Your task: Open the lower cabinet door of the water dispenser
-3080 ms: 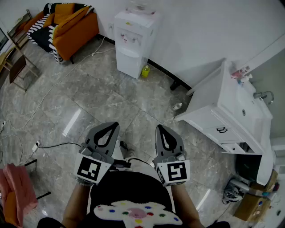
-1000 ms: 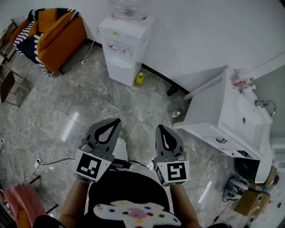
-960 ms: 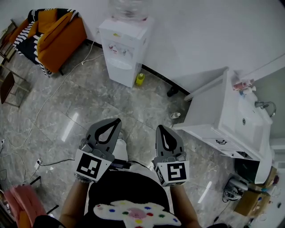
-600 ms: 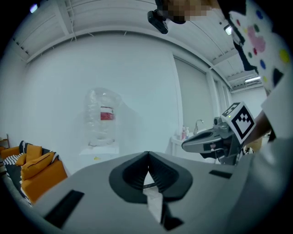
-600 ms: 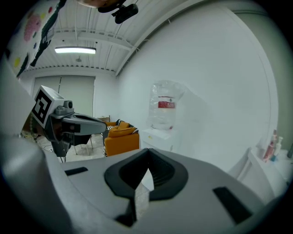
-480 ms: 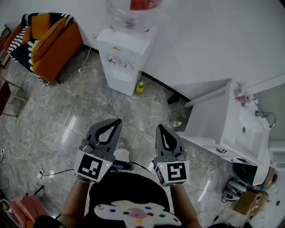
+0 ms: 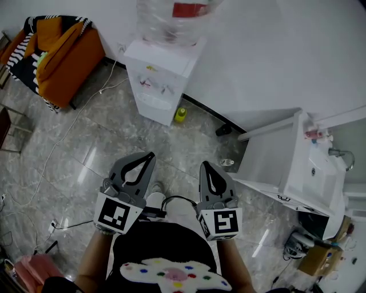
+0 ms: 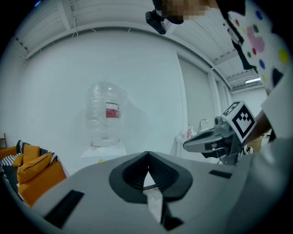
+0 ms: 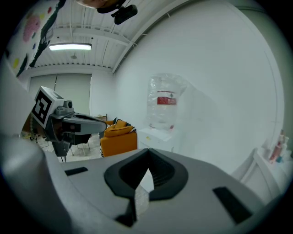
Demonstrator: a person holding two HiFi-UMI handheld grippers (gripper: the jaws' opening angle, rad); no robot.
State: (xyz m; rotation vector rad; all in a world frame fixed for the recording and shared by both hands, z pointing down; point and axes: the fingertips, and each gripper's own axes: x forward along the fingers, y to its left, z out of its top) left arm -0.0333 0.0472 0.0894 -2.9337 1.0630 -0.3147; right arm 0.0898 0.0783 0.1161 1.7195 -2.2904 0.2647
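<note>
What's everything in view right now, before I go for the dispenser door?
water dispenser: one, white, against the wall ahead
water jug: one, clear with a red label, on top of the dispenser
small bottle: one, yellow-green, on the floor at the dispenser's right side
sofa: one, orange with a black-and-white striped throw, upper left
vanity cabinet: one, white, with a sink, at the right
clear bottle: one, on the floor beside the vanity cabinet
left gripper: one, grey, shut, nothing held, lower centre
right gripper: one, grey, shut, nothing held, lower centre
</note>
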